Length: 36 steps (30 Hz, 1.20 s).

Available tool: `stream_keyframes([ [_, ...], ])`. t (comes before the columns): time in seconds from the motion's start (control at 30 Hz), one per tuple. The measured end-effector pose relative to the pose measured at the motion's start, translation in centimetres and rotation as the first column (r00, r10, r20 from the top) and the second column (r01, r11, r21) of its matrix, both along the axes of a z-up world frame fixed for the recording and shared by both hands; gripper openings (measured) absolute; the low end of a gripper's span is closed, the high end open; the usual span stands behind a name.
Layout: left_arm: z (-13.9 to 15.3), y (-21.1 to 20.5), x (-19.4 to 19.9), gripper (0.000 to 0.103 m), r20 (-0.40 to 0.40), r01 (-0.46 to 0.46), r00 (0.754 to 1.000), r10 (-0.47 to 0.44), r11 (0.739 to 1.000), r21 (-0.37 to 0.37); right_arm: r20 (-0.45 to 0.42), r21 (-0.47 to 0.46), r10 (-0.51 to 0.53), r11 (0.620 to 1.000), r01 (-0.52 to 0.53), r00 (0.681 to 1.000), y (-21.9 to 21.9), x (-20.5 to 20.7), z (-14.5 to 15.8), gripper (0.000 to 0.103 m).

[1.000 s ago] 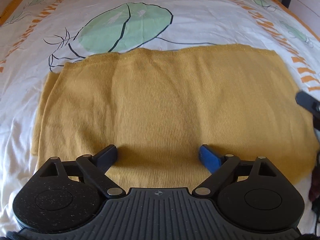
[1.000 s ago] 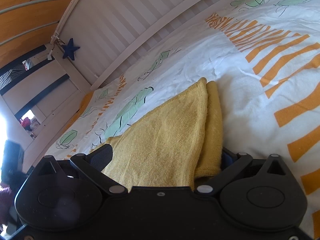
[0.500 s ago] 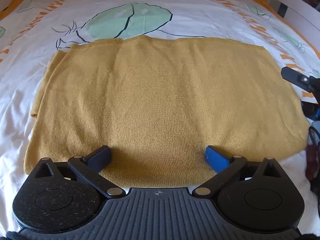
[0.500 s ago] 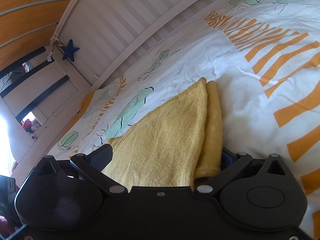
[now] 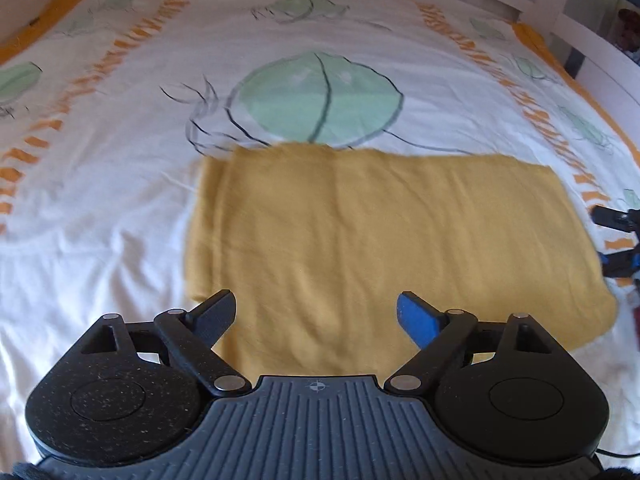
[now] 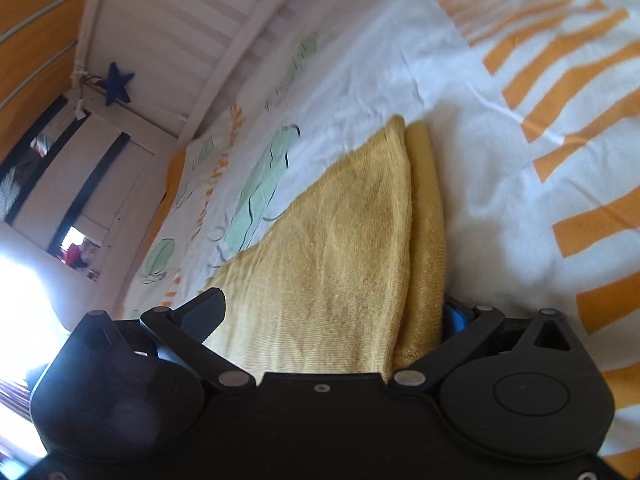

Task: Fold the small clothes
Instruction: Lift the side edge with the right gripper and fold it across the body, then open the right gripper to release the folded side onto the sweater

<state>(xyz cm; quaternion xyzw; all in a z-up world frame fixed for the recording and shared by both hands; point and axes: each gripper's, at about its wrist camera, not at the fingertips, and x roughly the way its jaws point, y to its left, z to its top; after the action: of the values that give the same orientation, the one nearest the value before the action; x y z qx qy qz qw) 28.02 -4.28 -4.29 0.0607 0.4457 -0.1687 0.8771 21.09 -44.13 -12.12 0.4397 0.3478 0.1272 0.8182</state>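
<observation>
Both claws gape wide: left claw above the yellow garment, right claw straddling its folded edge.

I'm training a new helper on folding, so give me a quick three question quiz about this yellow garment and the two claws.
1. True or false: the left claw is open above the yellow garment.
2. Which lies under the garment? A) wooden table B) printed bedsheet C) carpet
3. Fill in: the right claw has garment fabric between its open ____.

Key: 1 true; 2 B; 3 fingers.
</observation>
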Motion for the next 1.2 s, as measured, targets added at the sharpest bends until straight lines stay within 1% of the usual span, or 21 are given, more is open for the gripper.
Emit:
stream_keyframes([
  [0.07,-0.2,0.7,0.7,0.088,0.022,-0.028,0.999,0.027,1.000,0.008,-0.030,0.020,0.008,1.000,-0.007,1.000,-0.2,0.4,-0.1,0.103],
  [0.1,-0.4,1.1,0.9,0.088,0.017,-0.043,0.999,0.043,0.999,-0.009,-0.042,0.018,0.012,1.000,-0.012,0.999,-0.1,0.7,-0.1,0.103],
  [0.13,-0.7,1.6,1.2,0.088,0.003,-0.055,0.998,0.055,0.998,-0.035,-0.050,0.012,0.018,1.000,-0.017,0.999,0.1,0.9,-0.1,0.103],
  [0.23,-1.5,2.7,2.5,0.087,-0.090,-0.091,0.993,0.082,0.990,-0.106,-0.061,-0.007,0.026,1.000,-0.026,0.998,0.6,1.4,-0.2,0.102],
  [0.3,-1.5,3.2,3.1,0.087,-0.119,-0.091,0.990,0.073,0.984,-0.154,-0.065,-0.013,0.028,0.999,-0.029,0.998,0.9,1.7,-0.2,0.092],
  [0.37,-1.3,3.5,3.6,0.087,-0.114,-0.103,0.990,0.086,0.982,-0.157,-0.079,-0.007,0.011,1.000,-0.011,0.997,0.7,1.9,-0.5,0.064],
  [0.4,-1.2,3.7,3.7,0.087,-0.109,-0.112,0.989,0.096,0.982,-0.154,-0.087,0.003,-0.002,1.000,0.002,0.996,0.6,2.0,-0.9,0.059],
  [0.43,-1.1,4.0,3.8,0.087,-0.107,-0.122,0.988,0.106,0.980,-0.154,-0.094,0.012,-0.017,1.000,0.018,0.995,0.4,1.9,-1.1,0.049],
  [0.47,-1.1,4.3,4.0,0.087,-0.111,-0.134,0.987,0.117,0.979,-0.155,-0.100,0.017,-0.030,0.999,0.032,0.995,0.4,1.8,-1.4,0.043],
  [0.5,-1.2,4.5,4.1,0.087,-0.116,-0.146,0.985,0.129,0.977,-0.156,-0.104,0.013,-0.042,0.999,0.043,0.994,0.4,1.7,-1.6,0.033],
  [0.57,-1.3,5.1,4.4,0.087,-0.125,-0.170,0.981,0.151,0.973,-0.157,-0.099,-0.008,-0.053,0.999,0.052,0.994,0.7,1.5,-1.5,0.025],
  [0.7,-1.3,5.5,4.8,0.087,-0.117,-0.184,0.979,0.169,0.975,-0.127,-0.110,-0.139,-0.066,0.989,0.050,0.992,2.4,1.9,1.0,0.022],
  [0.83,-0.7,5.5,4.9,0.087,-0.092,-0.176,0.982,0.166,0.978,-0.114,-0.100,-0.235,-0.056,0.971,0.031,0.993,4.6,2.7,4.4,0.021],
  [0.97,-0.1,5.9,5.1,0.087,-0.087,-0.167,0.984,0.156,0.977,-0.136,-0.072,-0.292,-0.014,0.956,-0.007,0.997,7.3,3.6,7.8,0.021],
  [1.03,0.2,6.3,5.1,0.087,-0.084,-0.164,0.985,0.153,0.975,-0.148,-0.062,-0.302,0.010,0.953,-0.029,0.998,8.8,4.4,9.1,0.020],
  [1.13,0.6,7.1,5.1,0.087,-0.074,-0.173,0.984,0.164,0.975,-0.143,-0.057,-0.322,0.054,0.944,-0.069,0.997,11.8,5.9,10.6,0.020],
  [1.2,0.9,8.0,5.1,0.087,-0.069,-0.185,0.982,0.176,0.971,-0.152,-0.052,-0.327,0.087,0.940,-0.099,0.995,14.0,6.9,11.2,0.020],
])
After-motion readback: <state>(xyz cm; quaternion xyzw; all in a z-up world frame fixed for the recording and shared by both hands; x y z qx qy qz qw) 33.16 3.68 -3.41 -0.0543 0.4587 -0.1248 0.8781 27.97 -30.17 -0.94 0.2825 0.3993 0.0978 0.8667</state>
